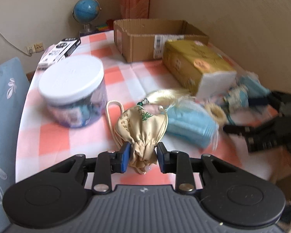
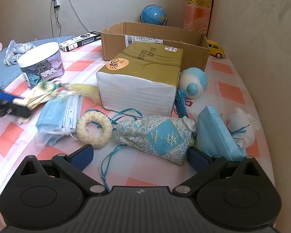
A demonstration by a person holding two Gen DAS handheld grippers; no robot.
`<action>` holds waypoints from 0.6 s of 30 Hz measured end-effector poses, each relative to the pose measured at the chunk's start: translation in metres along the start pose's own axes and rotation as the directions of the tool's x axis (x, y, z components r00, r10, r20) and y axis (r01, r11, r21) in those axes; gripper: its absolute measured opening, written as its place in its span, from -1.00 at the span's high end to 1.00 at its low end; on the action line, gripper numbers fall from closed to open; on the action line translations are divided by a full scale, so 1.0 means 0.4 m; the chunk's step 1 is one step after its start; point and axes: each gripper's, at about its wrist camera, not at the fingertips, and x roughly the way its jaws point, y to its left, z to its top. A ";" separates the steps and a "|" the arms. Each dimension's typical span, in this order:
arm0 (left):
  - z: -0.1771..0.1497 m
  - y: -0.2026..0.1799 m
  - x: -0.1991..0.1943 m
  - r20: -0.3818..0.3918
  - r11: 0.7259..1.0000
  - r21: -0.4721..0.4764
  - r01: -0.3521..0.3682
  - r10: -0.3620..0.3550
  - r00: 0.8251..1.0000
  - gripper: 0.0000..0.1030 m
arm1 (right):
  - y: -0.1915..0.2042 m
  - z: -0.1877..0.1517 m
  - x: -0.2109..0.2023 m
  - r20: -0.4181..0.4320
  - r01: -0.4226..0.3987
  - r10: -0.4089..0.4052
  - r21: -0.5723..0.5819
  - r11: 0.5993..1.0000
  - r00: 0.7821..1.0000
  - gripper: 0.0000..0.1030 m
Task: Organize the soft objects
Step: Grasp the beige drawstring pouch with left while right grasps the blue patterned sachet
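Note:
My left gripper [image 1: 142, 158] is shut on the gathered neck of a beige satin pouch [image 1: 141, 128] with green embroidery, just above the checked cloth; it also shows blurred in the right wrist view [image 2: 38, 93]. My right gripper [image 2: 139, 156] is open, its blue pads either side of a blue patterned sachet [image 2: 157, 136] lying on the cloth. A cream ring scrunchie [image 2: 94, 131], a stack of blue face masks [image 2: 57, 116], another blue mask [image 2: 216, 132] and a yellow tassel [image 2: 85, 90] lie nearby. An open cardboard box [image 2: 155, 38] stands at the back.
A gold tissue pack [image 2: 143, 77] sits mid-table before the box. A white-lidded jar of clips [image 2: 41, 64], a blue-white ball [image 2: 194, 82], a white cloth [image 2: 244, 124], a yellow toy car [image 2: 216, 48], a black carton [image 2: 81, 40] and a globe [image 2: 154, 14] stand around. The wall is close on the right.

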 end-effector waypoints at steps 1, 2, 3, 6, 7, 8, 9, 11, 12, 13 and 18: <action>-0.010 0.002 -0.008 -0.006 1.000 0.005 0.002 -0.002 1.000 0.43 | 0.000 0.000 0.000 0.000 0.000 0.000 0.000 1.000 1.000 -1.00; -0.015 0.003 -0.013 -0.011 1.000 0.005 -0.004 0.004 1.000 0.39 | 0.000 -0.001 0.000 0.001 0.000 0.000 -0.001 1.000 1.000 -1.00; -0.019 0.005 -0.015 -0.010 1.000 0.004 -0.010 0.010 1.000 0.35 | 0.000 0.000 0.000 0.000 -0.001 0.001 -0.001 1.000 1.000 -1.00; -0.014 0.012 -0.008 0.007 1.000 0.002 -0.031 0.031 1.000 -0.07 | 0.002 0.000 0.001 -0.001 -0.002 0.002 -0.002 1.000 1.000 -1.00; -0.011 0.013 -0.003 0.015 0.999 0.004 -0.036 0.036 0.999 -0.19 | 0.002 0.001 0.001 -0.003 -0.001 0.001 -0.002 1.000 1.000 -1.00; -0.006 0.014 0.003 0.021 0.999 0.007 -0.038 0.038 0.999 -0.24 | 0.003 0.001 0.002 -0.003 -0.001 0.001 -0.002 1.000 1.000 -1.00; -0.003 0.014 0.008 0.024 0.999 0.008 -0.039 0.039 0.999 -0.25 | 0.003 0.002 0.002 -0.003 -0.001 0.001 -0.002 1.000 1.000 -1.00; 0.005 0.016 0.022 0.028 0.999 0.011 -0.033 0.032 0.999 -0.27 | 0.003 0.000 0.001 -0.002 -0.001 0.001 -0.003 1.000 1.000 -1.00; 0.008 0.017 0.031 0.024 0.999 0.009 -0.033 0.032 0.999 -0.27 | 0.004 0.002 0.002 -0.002 -0.001 0.001 -0.003 1.000 1.000 -1.00; 0.010 0.019 0.039 0.022 1.000 0.005 -0.031 0.030 0.999 -0.27 | 0.003 0.000 0.001 -0.002 -0.002 0.002 -0.002 1.000 1.000 -1.00; 0.016 0.030 0.069 0.016 0.999 -0.031 -0.028 0.029 0.999 -0.30 | 0.005 0.003 0.003 -0.004 -0.002 0.002 -0.003 1.000 1.000 -1.00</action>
